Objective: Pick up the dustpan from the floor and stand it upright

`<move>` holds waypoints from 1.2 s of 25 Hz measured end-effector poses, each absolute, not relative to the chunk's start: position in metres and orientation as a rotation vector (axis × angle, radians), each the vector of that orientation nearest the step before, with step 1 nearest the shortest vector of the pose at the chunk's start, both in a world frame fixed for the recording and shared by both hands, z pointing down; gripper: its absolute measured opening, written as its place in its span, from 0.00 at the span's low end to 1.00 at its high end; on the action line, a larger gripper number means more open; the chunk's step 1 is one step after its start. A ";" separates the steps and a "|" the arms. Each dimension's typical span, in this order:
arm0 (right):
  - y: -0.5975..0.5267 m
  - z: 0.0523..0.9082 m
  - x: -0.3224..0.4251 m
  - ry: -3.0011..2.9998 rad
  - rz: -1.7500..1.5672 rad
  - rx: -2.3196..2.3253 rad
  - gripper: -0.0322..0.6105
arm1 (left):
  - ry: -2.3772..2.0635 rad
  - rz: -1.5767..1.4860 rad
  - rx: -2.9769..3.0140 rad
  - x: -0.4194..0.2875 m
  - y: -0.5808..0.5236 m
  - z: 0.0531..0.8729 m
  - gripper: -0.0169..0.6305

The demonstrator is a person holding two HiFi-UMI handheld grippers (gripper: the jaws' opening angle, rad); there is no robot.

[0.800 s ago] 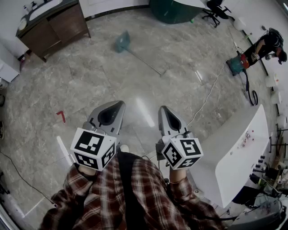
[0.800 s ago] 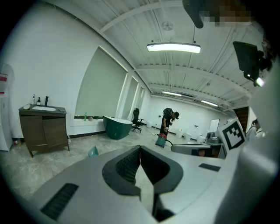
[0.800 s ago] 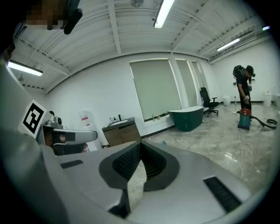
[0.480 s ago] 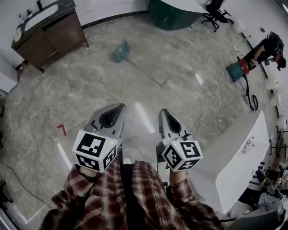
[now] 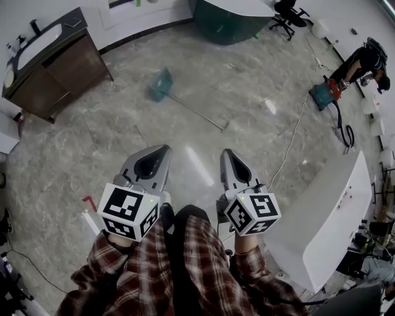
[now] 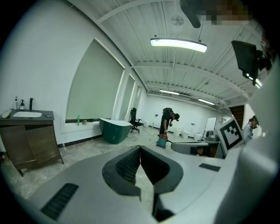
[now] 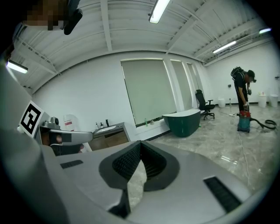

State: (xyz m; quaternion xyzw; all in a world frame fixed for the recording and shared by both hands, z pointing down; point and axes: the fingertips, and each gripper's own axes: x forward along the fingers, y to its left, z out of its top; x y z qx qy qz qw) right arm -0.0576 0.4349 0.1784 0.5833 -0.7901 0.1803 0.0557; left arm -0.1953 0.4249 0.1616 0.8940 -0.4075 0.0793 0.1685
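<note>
A teal dustpan (image 5: 160, 84) with a long thin handle (image 5: 196, 112) lies flat on the marble floor, well ahead of me in the head view. My left gripper (image 5: 162, 150) and right gripper (image 5: 224, 152) are held side by side in front of my plaid shirt, far short of the dustpan. Both pairs of jaws meet at the tips with nothing between them, as the left gripper (image 6: 140, 148) and right gripper (image 7: 140, 142) views show. Neither gripper view shows the dustpan.
A dark wooden vanity (image 5: 52, 65) stands at the far left, a green tub (image 5: 228, 18) at the back. A person (image 5: 358, 62) bends over a teal vacuum (image 5: 323, 94) at the right, its cable (image 5: 290, 136) trailing over the floor. A white counter (image 5: 321, 228) lies close on my right.
The view has shifted forward: the dustpan, vanity and vacuum sit a little further left and lower in the head view. Both grippers keep their pose in front of me.
</note>
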 end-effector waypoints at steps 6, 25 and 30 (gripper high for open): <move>0.400 0.191 -0.038 -2.338 0.589 1.825 0.07 | -1.117 0.246 2.531 -0.183 0.380 0.174 0.05; 0.209 0.176 0.137 -2.350 0.574 1.782 0.07 | -1.140 0.206 2.522 -0.007 0.184 0.153 0.05; 0.184 0.180 0.164 -2.358 0.586 1.731 0.07 | -1.175 0.197 2.514 0.019 0.159 0.150 0.05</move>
